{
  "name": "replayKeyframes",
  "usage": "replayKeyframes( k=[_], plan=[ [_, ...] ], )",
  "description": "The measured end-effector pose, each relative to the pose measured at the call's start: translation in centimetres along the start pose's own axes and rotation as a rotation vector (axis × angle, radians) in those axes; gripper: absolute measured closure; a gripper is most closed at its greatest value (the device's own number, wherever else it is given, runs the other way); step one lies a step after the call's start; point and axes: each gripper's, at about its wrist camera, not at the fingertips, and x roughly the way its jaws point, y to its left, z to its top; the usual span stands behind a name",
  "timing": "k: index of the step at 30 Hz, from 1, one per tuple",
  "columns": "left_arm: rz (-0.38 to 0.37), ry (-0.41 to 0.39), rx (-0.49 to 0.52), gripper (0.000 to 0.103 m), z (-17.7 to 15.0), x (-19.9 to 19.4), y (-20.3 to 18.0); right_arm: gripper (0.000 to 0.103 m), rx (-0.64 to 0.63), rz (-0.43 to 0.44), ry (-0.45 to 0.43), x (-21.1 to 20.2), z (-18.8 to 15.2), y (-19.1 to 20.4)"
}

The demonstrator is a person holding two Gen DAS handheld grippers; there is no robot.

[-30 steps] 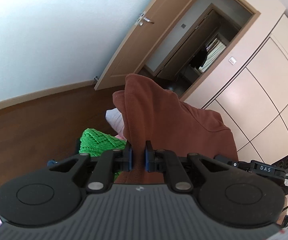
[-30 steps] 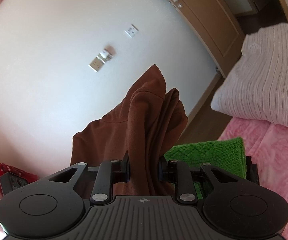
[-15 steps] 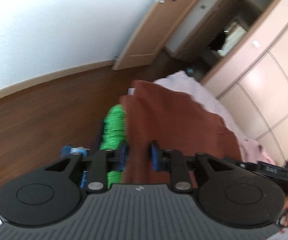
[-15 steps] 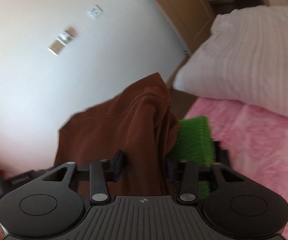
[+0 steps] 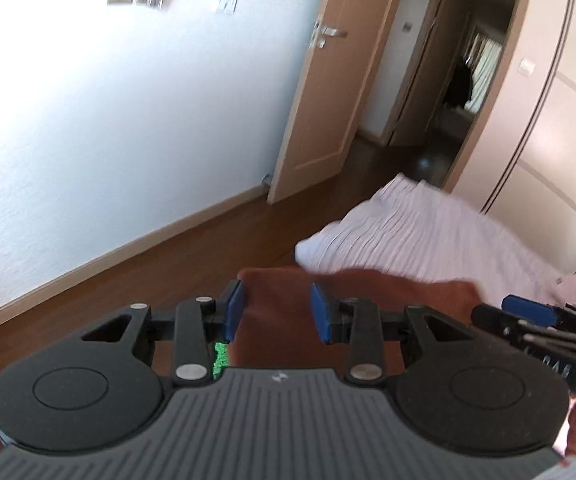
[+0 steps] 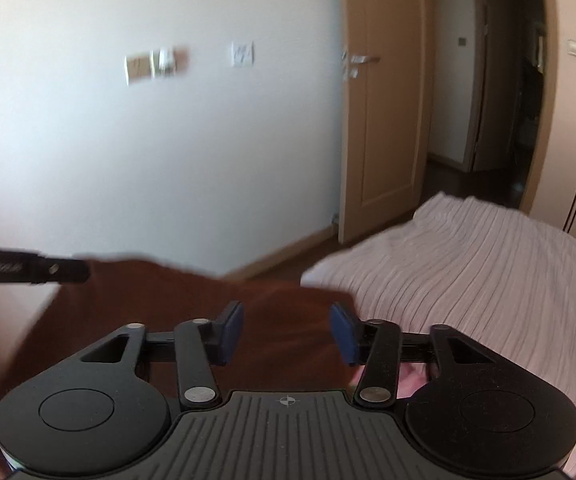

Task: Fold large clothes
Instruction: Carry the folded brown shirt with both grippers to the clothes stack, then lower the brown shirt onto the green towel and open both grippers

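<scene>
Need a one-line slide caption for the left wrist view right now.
Left gripper open above the brown garment, striped pillow beyond, right gripper alongside.

A home bedroom: striped white pillow (image 6: 467, 272) at lower right, tall cream wardrobe doors (image 5: 559, 128) along the right edge, open wooden door (image 6: 383, 92) at upper centre, wood floor (image 5: 120, 280), wall sockets (image 6: 156, 63) upper left.

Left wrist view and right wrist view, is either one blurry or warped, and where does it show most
Left wrist view: motion blur smears the brown garment and striped pillow; fisheye bends the wardrobe lines. Right wrist view: wall sockets streaked, garment edge soft, door bowed; the right gripper body stays sharp.
</scene>
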Motion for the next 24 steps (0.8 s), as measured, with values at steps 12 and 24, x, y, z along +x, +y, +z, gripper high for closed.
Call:
replayKeyframes(
  k=[12,24],
  plan=[
    [0.01,0.014,0.015,0.071,-1.6,1.3,1.3,0.065,0.001,-0.001,0.043,0.4,-2.3,0.6],
    [-0.063,0.093,0.078,0.065,-8.0,-7.7,0.0,0.065,0.08,0.062,0.072,-9.1,-6.5,2.6]
  ],
)
